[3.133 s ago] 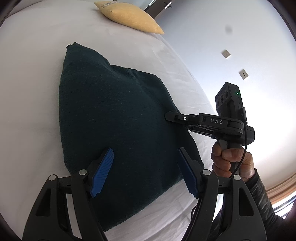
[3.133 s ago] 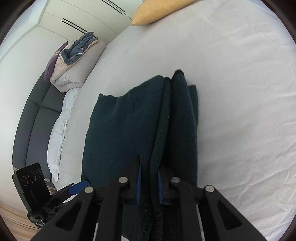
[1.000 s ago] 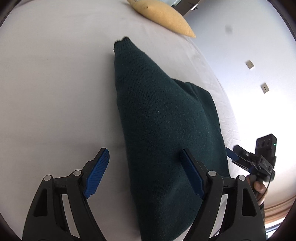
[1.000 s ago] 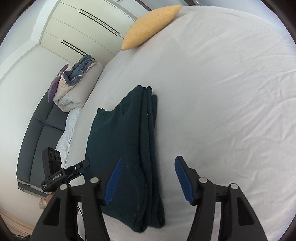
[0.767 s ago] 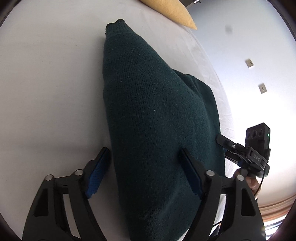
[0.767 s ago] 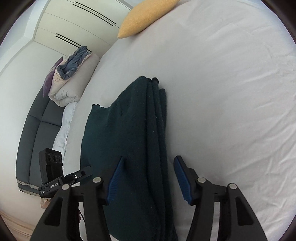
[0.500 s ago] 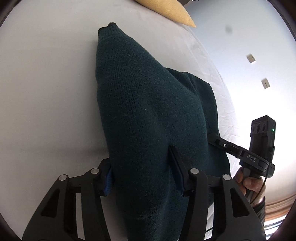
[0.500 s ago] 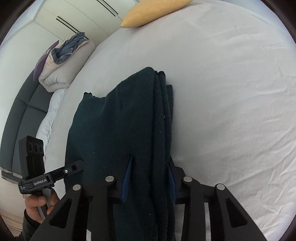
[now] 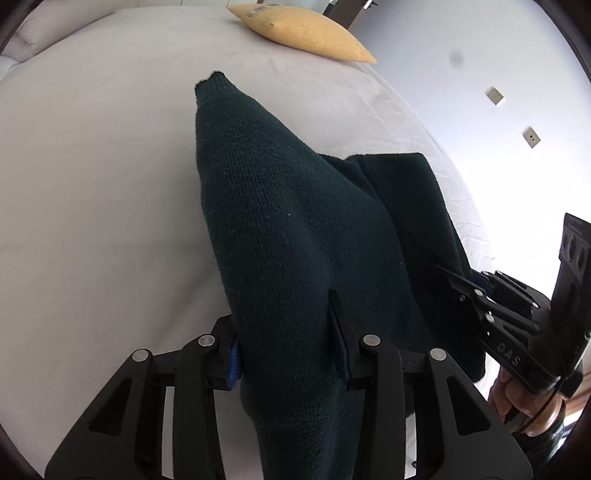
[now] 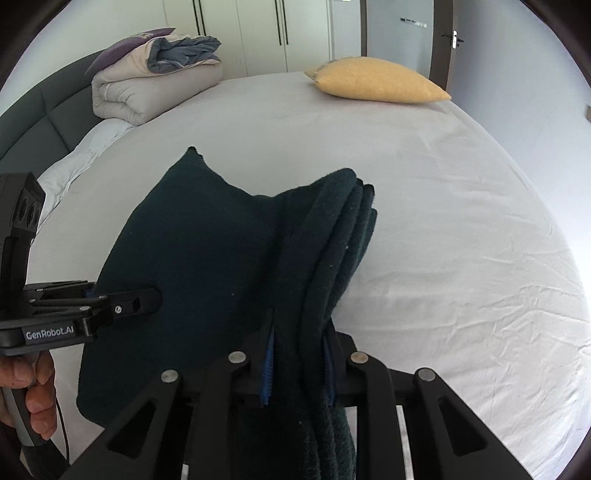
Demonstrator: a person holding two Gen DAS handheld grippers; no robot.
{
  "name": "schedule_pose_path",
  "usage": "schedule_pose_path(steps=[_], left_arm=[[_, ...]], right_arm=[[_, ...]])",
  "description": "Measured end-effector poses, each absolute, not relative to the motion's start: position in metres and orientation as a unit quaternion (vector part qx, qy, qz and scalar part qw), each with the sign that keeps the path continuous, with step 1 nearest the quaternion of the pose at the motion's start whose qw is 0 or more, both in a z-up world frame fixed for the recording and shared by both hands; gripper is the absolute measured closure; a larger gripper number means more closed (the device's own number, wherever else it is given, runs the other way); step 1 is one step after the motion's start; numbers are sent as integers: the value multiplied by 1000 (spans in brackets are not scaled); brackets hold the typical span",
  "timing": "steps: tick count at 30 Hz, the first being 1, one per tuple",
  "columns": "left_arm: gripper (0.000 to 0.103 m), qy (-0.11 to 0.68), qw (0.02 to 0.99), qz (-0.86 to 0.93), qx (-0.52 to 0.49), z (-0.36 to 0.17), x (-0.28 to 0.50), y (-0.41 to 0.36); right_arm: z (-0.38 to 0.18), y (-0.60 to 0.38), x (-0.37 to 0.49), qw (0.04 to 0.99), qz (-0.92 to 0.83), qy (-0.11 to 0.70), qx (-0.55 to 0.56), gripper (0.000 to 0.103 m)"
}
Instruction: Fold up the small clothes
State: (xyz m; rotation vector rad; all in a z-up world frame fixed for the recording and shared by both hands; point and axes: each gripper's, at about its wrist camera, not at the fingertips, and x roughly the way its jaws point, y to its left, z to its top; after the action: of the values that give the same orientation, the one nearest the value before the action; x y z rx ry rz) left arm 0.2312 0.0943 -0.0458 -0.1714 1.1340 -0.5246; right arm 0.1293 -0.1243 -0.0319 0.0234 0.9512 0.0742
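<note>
we read "das" on the side of the right gripper (image 9: 443, 275), and "genrobot.ai" on the side of the left gripper (image 10: 147, 295); we find no other legible text.

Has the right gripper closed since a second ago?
Yes. The right gripper, open a second ago, is now shut on the dark green sweater's folded edge, above the white bed sheet.

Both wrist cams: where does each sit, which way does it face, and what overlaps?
Left wrist: on the left gripper, looking along its fingers over the dark green sweater toward the yellow pillow; right gripper and its hand at right.
Right wrist: on the right gripper, facing up the bed to the folded duvet and wardrobe; left gripper and hand at left.
Shared: sweater, pillow, bed, each other's gripper.
</note>
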Motion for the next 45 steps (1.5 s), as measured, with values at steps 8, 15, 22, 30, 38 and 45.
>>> schedule_pose_path(steps=[8,15,22,30,38,45], left_arm=[[67,525,820,-214,-74,-45,139,183],[67,512,831,-198,-86,-45,89,253],[67,497,838,-205,-97,-38,82,269],[67,474,851,-214,-72,-29,93,260],[59,516,831,-193,-82,-80,108,260],[47,512,841,-168,-55,-78,99,256]], right_arm=[[-41,-29,58,885,86,457,19,80],[-37,19,28,887,111,447,20,80],[-29,32,14,894,108,435,10,80],[-29,11,34,900,96,424,37,80],[-91,-48,57,864,102,464,166,73],[-106,-64,60,857,119,458,205,61]])
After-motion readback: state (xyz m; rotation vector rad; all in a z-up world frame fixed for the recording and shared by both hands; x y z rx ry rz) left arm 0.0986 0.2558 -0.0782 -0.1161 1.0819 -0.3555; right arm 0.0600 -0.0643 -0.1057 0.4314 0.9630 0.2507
